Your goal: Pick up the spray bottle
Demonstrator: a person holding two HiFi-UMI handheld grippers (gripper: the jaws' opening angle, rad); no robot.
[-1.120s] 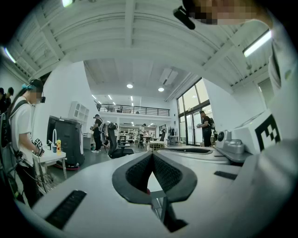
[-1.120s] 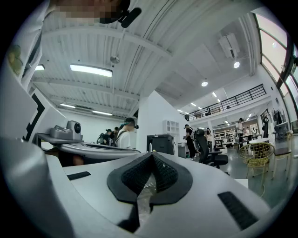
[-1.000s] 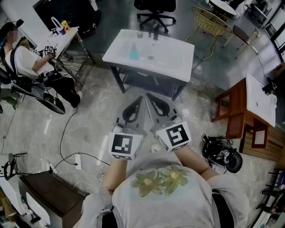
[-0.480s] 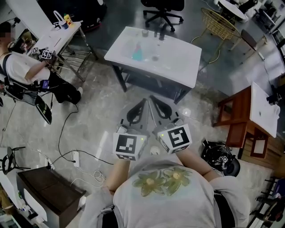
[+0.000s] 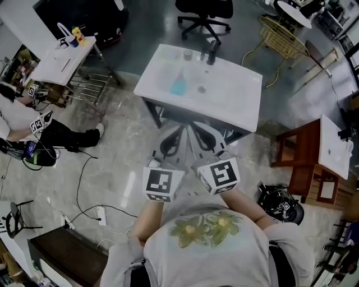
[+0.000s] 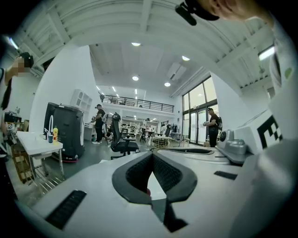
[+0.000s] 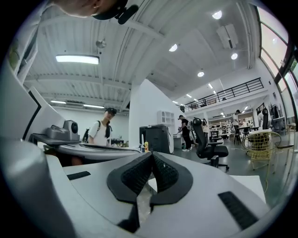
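Note:
A teal spray bottle (image 5: 179, 84) stands on the white table (image 5: 235, 103), on its left half. Both grippers are held side by side short of the table's near edge, pointing level toward it. The left gripper (image 5: 179, 130) has its jaws together with nothing between them, as the left gripper view (image 6: 152, 154) also shows. Beside it, the right gripper (image 5: 191, 126) is likewise shut and empty, with its tips meeting in the right gripper view (image 7: 151, 154). The bottle is far beyond both and does not show in either gripper view.
A small cup (image 5: 187, 54), a dark bottle (image 5: 212, 55) and a small round item (image 5: 201, 88) share the table. An office chair (image 5: 205, 11) stands behind it, a wicker chair (image 5: 279, 33) far right, wooden furniture (image 5: 305, 162) right, a white side table (image 5: 59, 59) and a seated person (image 5: 22, 120) left.
The person and both grippers have come nearer to the white table, whose near edge now lies just past the jaw tips. Both grippers stayed shut and side by side.

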